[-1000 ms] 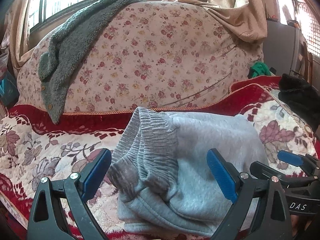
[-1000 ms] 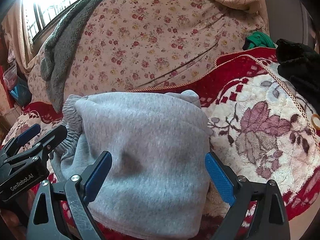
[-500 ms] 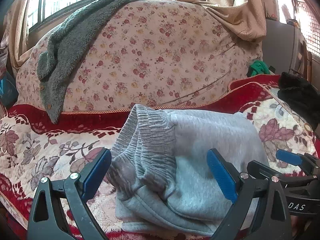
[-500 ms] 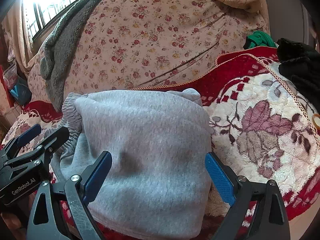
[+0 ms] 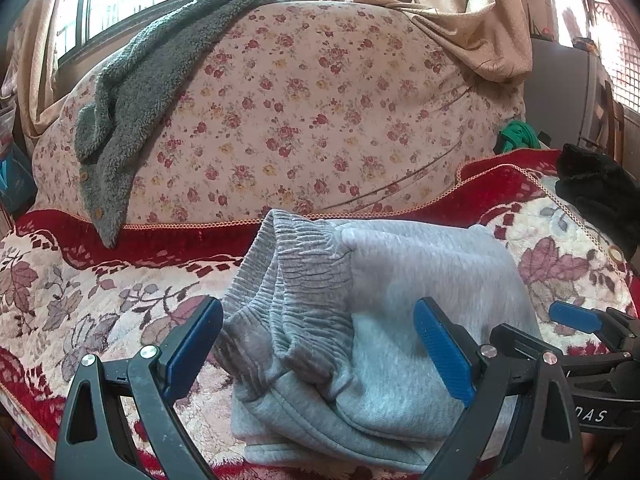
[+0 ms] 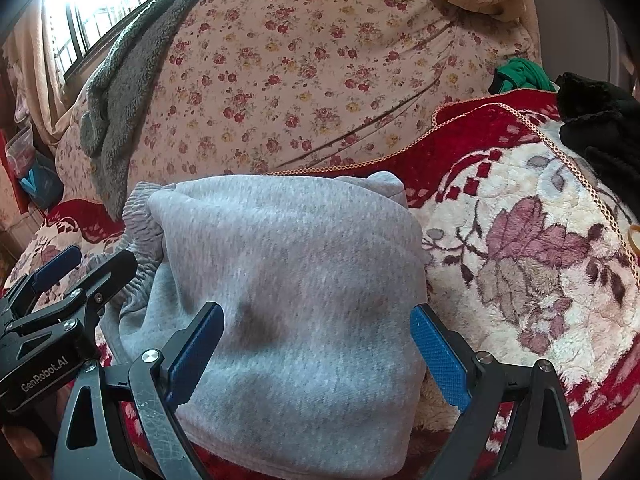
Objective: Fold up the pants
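Note:
Grey sweatpants (image 5: 384,312) (image 6: 288,280) lie folded in a thick bundle on the red and cream floral blanket (image 5: 80,292) (image 6: 520,264). Their ribbed elastic waistband (image 5: 288,276) faces left and upward. My left gripper (image 5: 320,344) stands open just before the bundle's waistband end, its blue pads apart and holding nothing. My right gripper (image 6: 316,344) is open too, hovering over the smooth right part of the bundle. Each gripper shows at the edge of the other's view: the right gripper (image 5: 576,320), the left gripper (image 6: 60,264).
A floral cushion back (image 5: 304,120) rises behind the blanket, with a grey fleece garment (image 5: 132,92) draped over its left side. A black fuzzy item (image 5: 600,188) and a green cloth (image 5: 516,136) lie at the right. Beige curtains (image 5: 472,12) hang behind.
Both grippers have drawn back slightly from the folded pants, which sit a little lower and further off in view. Jaws stay open throughout.

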